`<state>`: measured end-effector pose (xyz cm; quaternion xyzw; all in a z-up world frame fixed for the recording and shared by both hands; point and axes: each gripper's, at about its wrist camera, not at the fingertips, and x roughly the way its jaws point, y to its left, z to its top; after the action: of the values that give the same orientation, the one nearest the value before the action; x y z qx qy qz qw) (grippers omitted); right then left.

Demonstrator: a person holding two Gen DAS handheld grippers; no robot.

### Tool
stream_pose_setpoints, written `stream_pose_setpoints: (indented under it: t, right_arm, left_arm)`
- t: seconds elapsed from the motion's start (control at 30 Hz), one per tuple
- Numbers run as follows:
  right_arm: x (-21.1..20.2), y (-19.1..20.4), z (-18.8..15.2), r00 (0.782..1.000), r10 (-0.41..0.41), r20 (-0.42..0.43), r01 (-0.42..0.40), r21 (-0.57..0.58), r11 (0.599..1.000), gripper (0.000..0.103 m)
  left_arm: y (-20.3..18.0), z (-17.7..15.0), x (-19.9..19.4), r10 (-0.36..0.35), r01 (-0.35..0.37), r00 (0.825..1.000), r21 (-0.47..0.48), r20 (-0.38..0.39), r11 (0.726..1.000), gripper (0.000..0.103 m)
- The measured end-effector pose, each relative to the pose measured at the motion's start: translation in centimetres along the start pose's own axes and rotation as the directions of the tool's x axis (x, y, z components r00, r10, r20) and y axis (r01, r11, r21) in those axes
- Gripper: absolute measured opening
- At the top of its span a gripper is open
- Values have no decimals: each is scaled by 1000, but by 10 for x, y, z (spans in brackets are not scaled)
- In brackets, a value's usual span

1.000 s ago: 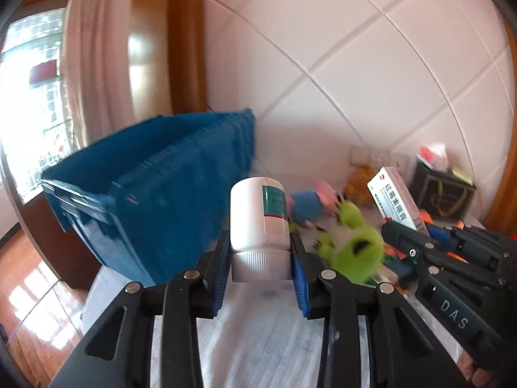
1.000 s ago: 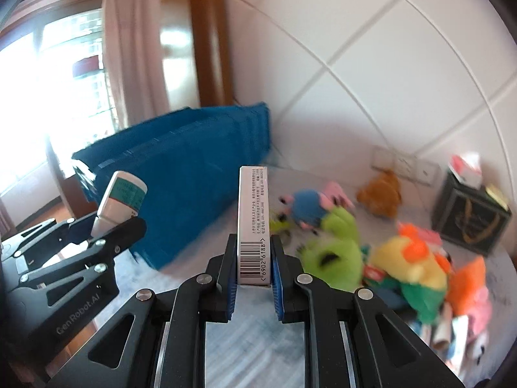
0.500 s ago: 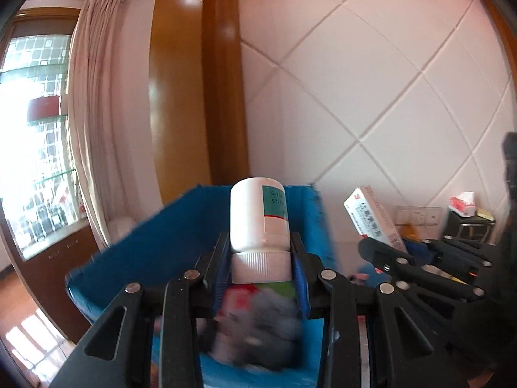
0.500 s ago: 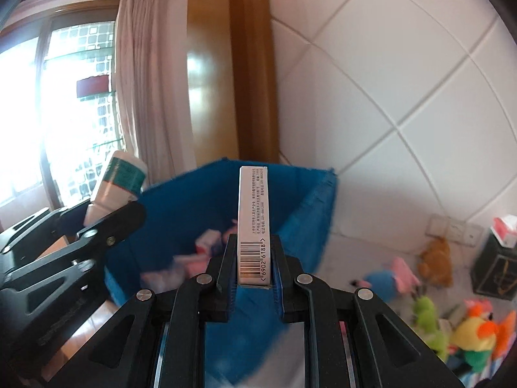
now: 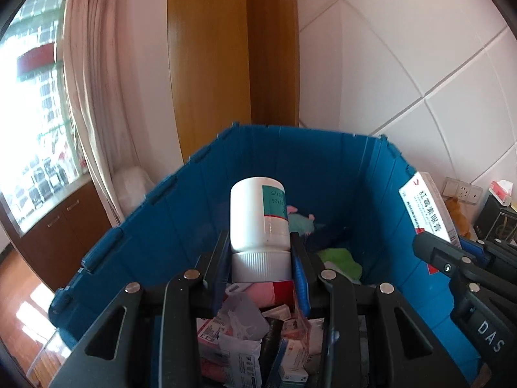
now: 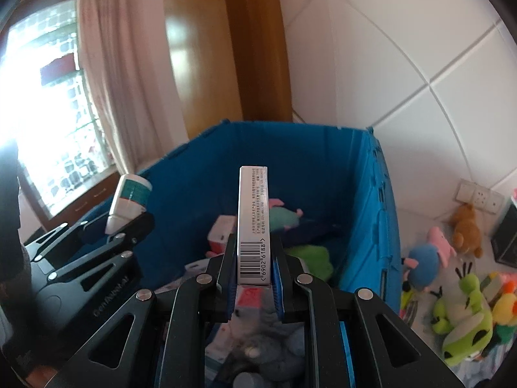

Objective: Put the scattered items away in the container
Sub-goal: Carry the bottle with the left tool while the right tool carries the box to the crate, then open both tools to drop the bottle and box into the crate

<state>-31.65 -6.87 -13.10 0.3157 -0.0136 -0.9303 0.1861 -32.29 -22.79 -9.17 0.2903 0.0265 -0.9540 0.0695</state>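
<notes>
My left gripper [image 5: 261, 263] is clamped on a white pill bottle [image 5: 258, 216] by its ribbed cap end, so the bottle stands cap-down with its teal label facing right. It hangs over the open blue crate [image 5: 181, 200], whose far wall rises behind it. My right gripper [image 6: 252, 278] is closed tight on a slim white carton [image 6: 252, 223], held upright on its narrow edge with the barcode toward the camera, also above the crate's opening. Below both I see what already lies inside: flat medicine boxes [image 5: 232, 352] and a crumpled plastic bag near me, then a green plush [image 6: 310, 258] and a teal plush mouse [image 6: 284, 218] deeper in. From the left view the carton shows at the right edge, red print on its face. On the worktop [image 6: 420, 223] to the right of the crate lie more soft toys: a blue and pink pig [image 6: 426, 262], a brown bear [image 6: 465, 229] and a green frog [image 6: 462, 320]. A curtain [image 6: 122, 64] hangs behind the crate.
</notes>
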Motion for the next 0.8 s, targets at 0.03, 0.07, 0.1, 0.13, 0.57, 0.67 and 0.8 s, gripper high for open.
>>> stream_pose_setpoints:
  t: [0.03, 0.07, 0.1, 0.13, 0.57, 0.67, 0.8]
  right_arm:
    - [3, 0, -1, 1000, 12, -8, -12, 16, 1000, 18]
    - [6, 2, -3, 1000, 1, -18, -1, 16, 1000, 18]
    - [6, 4, -3, 1000, -12, -20, 12, 7, 1000, 18]
    - [6, 6, -4, 1000, -22, -18, 22, -4, 1000, 18]
    - [20, -9, -3, 993, -30, -110, 41, 96, 994, 24]
    - [21, -11, -3, 993, -28, -115, 40, 108, 993, 25]
    - [22, -10, -4, 992, -40, -122, 52, 101, 993, 27]
  left_arm:
    - [2, 2, 2, -23, 23, 1000, -5, -12, 1000, 34]
    - [2, 2, 4, -31, 31, 999, -7, -19, 999, 34]
    - [2, 2, 6, -28, 28, 999, -7, -28, 1000, 34]
    - [0, 1, 7, -28, 28, 999, -3, -40, 1000, 34]
    - [-23, -5, -5, 14, -15, 1000, 63, 4, 998, 83]
    - [-22, -4, -7, 4, -4, 1000, 56, -1, 998, 83]
    - [-21, -4, -9, 7, -7, 1000, 44, 2, 999, 83]
